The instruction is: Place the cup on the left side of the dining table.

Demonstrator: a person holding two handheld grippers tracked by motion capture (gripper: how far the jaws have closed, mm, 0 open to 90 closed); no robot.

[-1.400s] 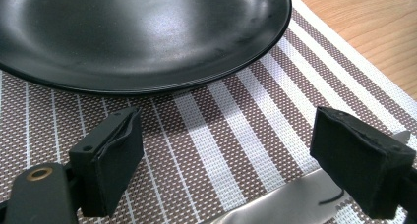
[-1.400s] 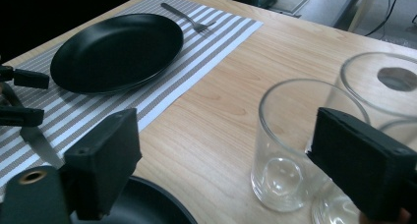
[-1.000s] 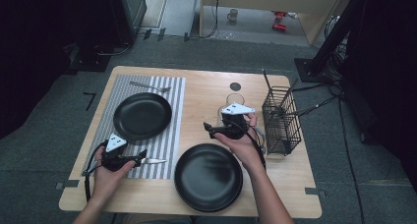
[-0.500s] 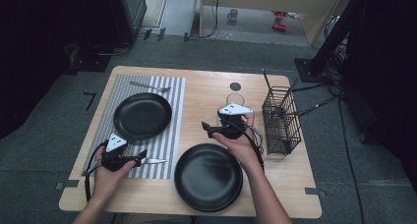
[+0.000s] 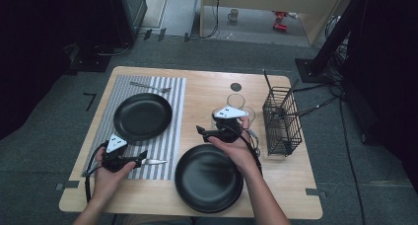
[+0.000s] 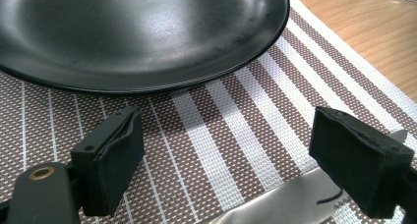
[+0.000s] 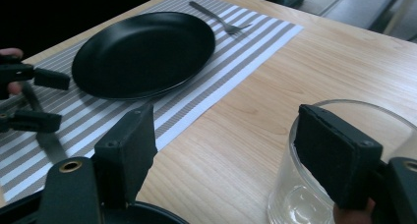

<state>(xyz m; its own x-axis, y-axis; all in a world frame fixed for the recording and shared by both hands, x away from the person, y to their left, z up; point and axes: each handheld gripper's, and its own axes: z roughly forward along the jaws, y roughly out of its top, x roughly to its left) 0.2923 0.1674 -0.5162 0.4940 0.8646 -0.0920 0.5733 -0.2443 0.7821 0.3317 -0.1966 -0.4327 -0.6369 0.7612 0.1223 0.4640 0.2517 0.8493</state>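
My left gripper (image 5: 134,159) (image 6: 231,150) rests open low over the striped placemat (image 5: 167,136) (image 6: 236,116). A table knife (image 5: 154,162) (image 6: 275,204) lies flat on the mat between its jaws, which stand apart from it. A black plate (image 5: 143,116) (image 6: 137,32) sits on the mat just beyond. My right gripper (image 5: 203,132) (image 7: 228,135) is open over the bare wood, its right jaw against the rim of a clear glass (image 7: 295,194) (image 5: 246,114). A second black plate (image 5: 209,178) (image 7: 147,215) lies right under that hand.
A fork (image 5: 150,87) (image 7: 221,16) lies at the mat's far end. Another glass (image 5: 235,100) stands behind the first. A black wire basket (image 5: 281,121) stands at the table's right side. A small dark disc (image 5: 235,87) marks the tabletop.
My right gripper has drifted slightly left and toward the near edge. The left gripper and the knife have stayed in place.
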